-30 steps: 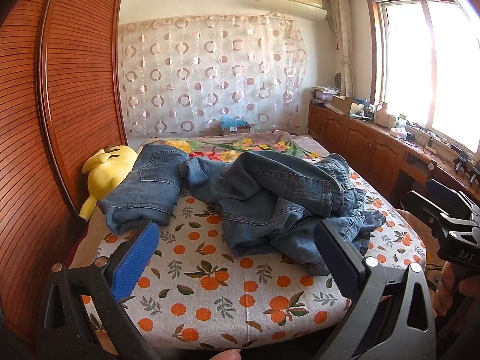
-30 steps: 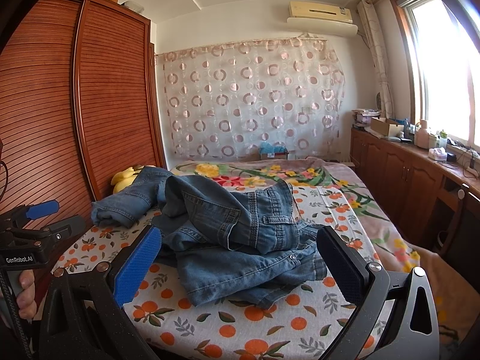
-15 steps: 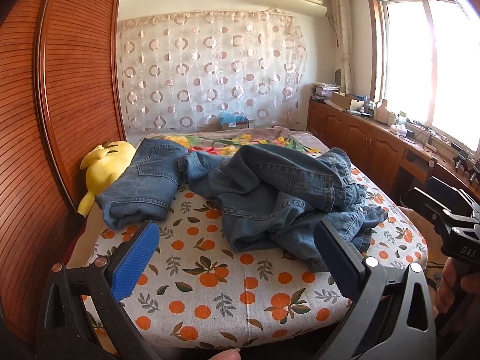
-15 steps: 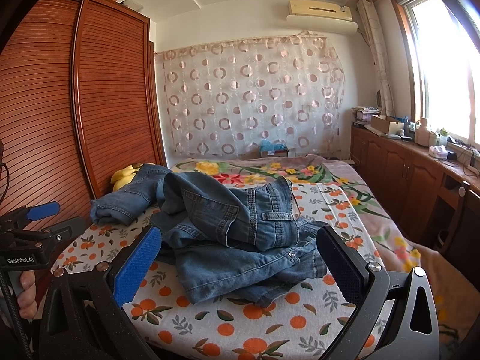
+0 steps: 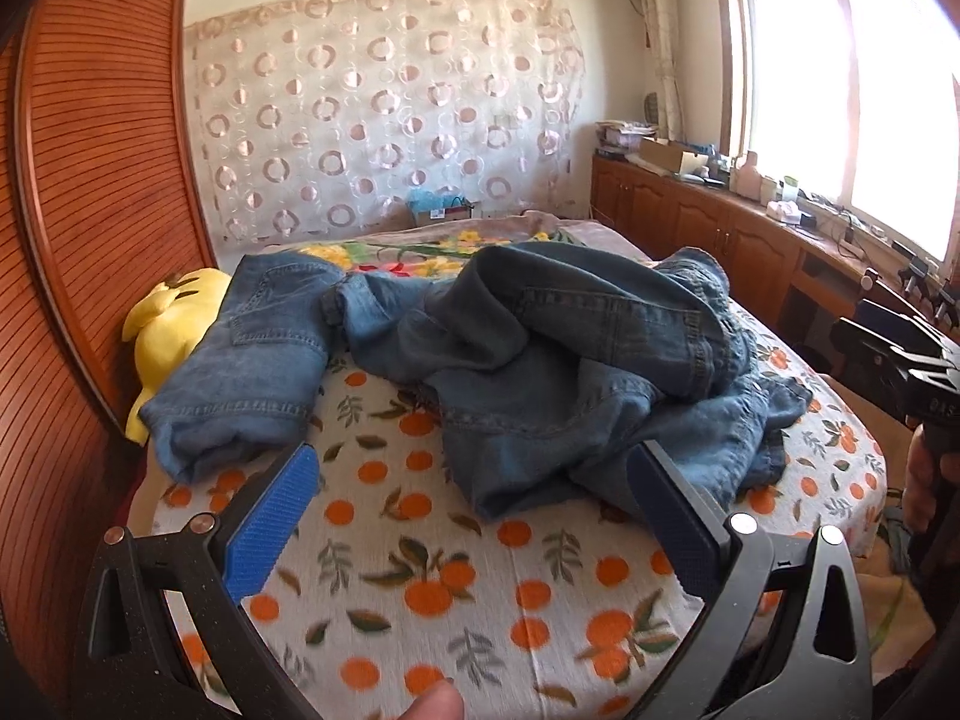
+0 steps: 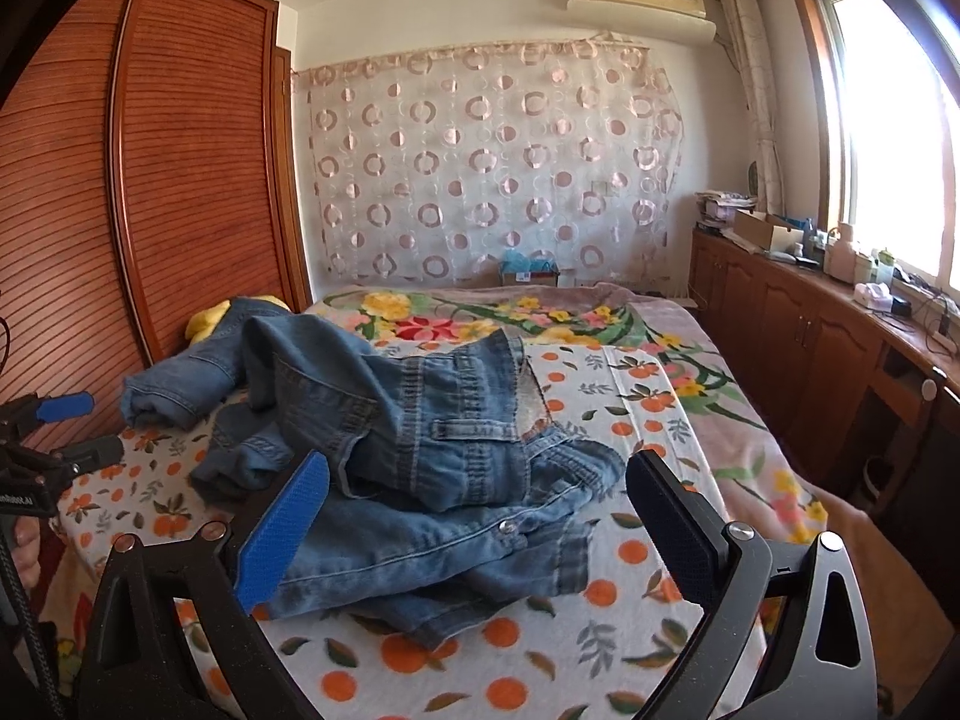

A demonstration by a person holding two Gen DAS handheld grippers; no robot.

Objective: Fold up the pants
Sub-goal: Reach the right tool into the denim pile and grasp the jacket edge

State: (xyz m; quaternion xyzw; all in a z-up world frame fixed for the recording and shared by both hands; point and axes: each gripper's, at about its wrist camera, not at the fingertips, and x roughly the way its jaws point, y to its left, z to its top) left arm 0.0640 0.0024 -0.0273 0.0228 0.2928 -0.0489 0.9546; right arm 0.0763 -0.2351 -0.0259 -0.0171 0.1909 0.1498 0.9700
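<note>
Crumpled jeans (image 6: 420, 480) lie just ahead of the spread, empty right gripper (image 6: 474, 528); left gripper (image 5: 468, 516), likewise spread, farther back

On the bed (image 5: 510, 576) a crumpled pair of jeans (image 5: 588, 372) lies heaped at the middle, with a folded pair (image 5: 252, 360) to its left, seemingly touching it. Behind the folded pair, against the wardrobe (image 5: 90, 192), rests a plush toy (image 5: 162, 324). Cabinets (image 6: 798, 324) run along the right, under the window (image 6: 888, 114).

Black frames — blue ribbed fingers (image 5: 271, 521)
</note>
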